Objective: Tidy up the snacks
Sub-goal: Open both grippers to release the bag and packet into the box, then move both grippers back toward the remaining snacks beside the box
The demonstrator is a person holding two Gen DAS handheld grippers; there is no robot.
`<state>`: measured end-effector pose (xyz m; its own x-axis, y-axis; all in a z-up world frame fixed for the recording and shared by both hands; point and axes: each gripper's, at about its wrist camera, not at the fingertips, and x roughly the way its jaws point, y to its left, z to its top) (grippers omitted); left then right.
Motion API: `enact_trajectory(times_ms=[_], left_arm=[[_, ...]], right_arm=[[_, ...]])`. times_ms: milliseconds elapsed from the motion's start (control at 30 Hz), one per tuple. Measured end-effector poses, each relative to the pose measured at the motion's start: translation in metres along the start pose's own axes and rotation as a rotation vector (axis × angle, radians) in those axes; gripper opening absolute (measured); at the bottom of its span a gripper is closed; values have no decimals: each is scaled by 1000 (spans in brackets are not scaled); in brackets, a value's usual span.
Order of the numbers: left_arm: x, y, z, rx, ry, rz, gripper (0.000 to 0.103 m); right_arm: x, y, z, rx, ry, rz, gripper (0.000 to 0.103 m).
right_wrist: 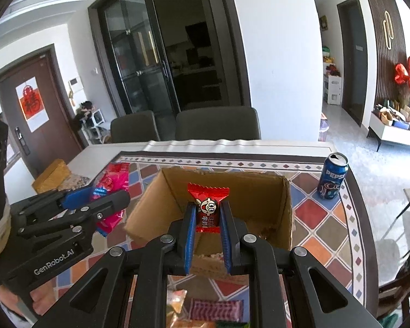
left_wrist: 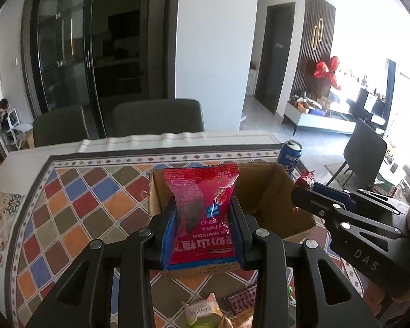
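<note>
Left-wrist view shows the left gripper clamped on a flat red hawthorn snack packet and the right gripper clamped on a small red wrapped candy, both just short of the open brown cardboard box: carry each over the box cavity ahead before unclamping, clear of the blue Pepsi can beyond on the diamond-patterned tablecloth, grey chairs behind.

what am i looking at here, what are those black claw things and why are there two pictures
No robot here: a person holds a hand-held gripper in each hand, each with a fisheye camera looking along its jaws. The left gripper is shut on a red hawthorn snack packet; the right gripper is shut on a small red wrapped candy. Each picture also shows the other gripper from the side. Both hover by an open cardboard box on a table with a colourful diamond-patterned cloth. A Pepsi can stands beyond the box, and more snack packets lie nearer the person.
</note>
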<state>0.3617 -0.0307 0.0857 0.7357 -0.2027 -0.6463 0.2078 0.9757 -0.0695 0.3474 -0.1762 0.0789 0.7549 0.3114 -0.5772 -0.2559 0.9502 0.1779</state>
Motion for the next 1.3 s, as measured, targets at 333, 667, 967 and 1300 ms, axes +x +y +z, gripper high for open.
enact_trajectory(times_ms=[333,667,967,1300], left_arm=[[41,4,6,-3,93,14,36],[36,5,1,19,80,55,63],[9,-1,-11,36,58,49,70],[-18,-8,-31,46,36,54,74]], right_arm=[[33,-6,10,-9,72,-18,18],[45,-14,2,16,119,-54,38],[24,-6,-6,-8,110,-35,38],[1,-3,-23,-10,121,-39,38]])
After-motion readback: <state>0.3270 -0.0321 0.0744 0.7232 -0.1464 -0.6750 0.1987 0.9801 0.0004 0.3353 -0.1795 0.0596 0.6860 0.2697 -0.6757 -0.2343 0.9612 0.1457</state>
